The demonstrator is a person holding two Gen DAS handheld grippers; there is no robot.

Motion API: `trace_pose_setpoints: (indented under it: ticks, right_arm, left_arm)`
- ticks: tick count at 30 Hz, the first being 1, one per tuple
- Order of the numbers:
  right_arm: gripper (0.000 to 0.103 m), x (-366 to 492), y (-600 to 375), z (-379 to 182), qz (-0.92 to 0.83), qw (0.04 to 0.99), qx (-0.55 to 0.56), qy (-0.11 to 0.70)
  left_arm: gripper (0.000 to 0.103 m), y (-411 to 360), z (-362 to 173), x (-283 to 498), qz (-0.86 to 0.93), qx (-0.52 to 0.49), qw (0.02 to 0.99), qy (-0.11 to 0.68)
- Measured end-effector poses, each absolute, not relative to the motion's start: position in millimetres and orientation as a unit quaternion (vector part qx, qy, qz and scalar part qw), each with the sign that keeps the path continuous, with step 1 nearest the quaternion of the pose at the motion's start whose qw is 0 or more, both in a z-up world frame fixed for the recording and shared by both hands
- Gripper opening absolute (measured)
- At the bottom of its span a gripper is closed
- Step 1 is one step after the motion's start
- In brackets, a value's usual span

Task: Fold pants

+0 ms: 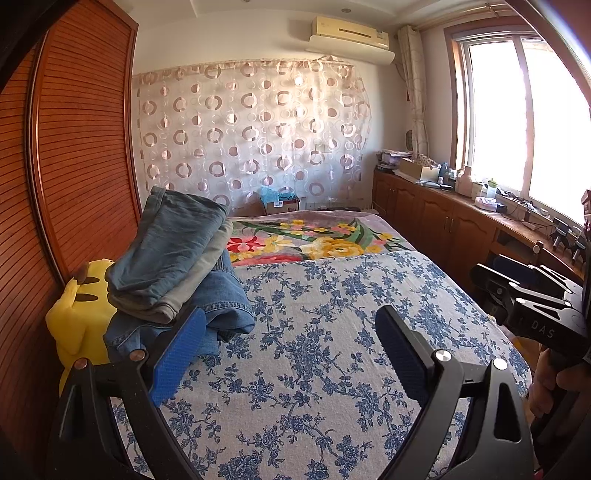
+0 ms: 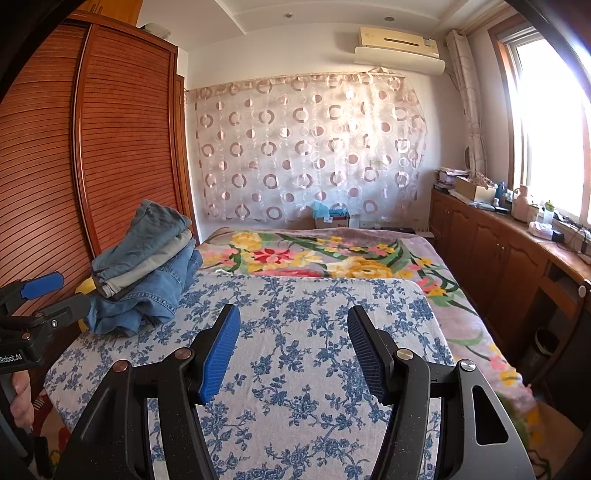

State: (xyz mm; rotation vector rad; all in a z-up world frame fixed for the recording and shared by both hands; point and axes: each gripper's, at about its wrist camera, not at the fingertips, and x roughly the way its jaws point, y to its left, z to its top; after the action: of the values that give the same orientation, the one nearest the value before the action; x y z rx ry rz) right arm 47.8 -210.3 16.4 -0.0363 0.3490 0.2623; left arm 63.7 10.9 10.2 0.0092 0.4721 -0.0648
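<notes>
The bed (image 1: 424, 229) fills both views, with a blue-and-white floral sheet (image 1: 314, 332) spread flat across its near half and a bright flowered blanket (image 1: 306, 236) beyond. Along the left runs the slatted wooden wardrobe (image 1: 74, 147); a circle-patterned curtain (image 1: 251, 125) hangs on the far wall under an air conditioner (image 1: 351, 33), and a cluttered wooden cabinet (image 1: 443, 218) sits below the window on the right.

Over at the sheet's far left corner, against the wardrobe, sits the pile of pants (image 1: 173, 269): two folded pairs, faded blue on top and a greyish one under it, resting on a crumpled pair of blue jeans (image 2: 144, 295). A yellow plush toy (image 1: 81, 314) is wedged just beside the pile, between it and the wardrobe.

The left gripper (image 1: 288, 354) hovers above the sheet, jaws spread wide, nothing between the blue pads, its left finger close to the jeans. The right gripper (image 2: 291, 350) hangs over the middle of the sheet, also parted wide and empty, well apart from the pile.
</notes>
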Motion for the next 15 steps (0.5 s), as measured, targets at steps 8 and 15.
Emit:
trace_pose_setpoints:
  ticks: [8,15]
  right_arm:
    - [0.062,46.8,-208.4,15.0,0.128,0.976,-0.018,0.173]
    - [0.062,46.5,-208.3,15.0,0.129,0.976,-0.017,0.173]
  left_arm:
    - [0.094,10.8,10.4,63.7,-0.031,0.005,0.972,0.233]
    - [0.094,10.5,15.7,59.9,-0.032,0.005,0.972,0.231]
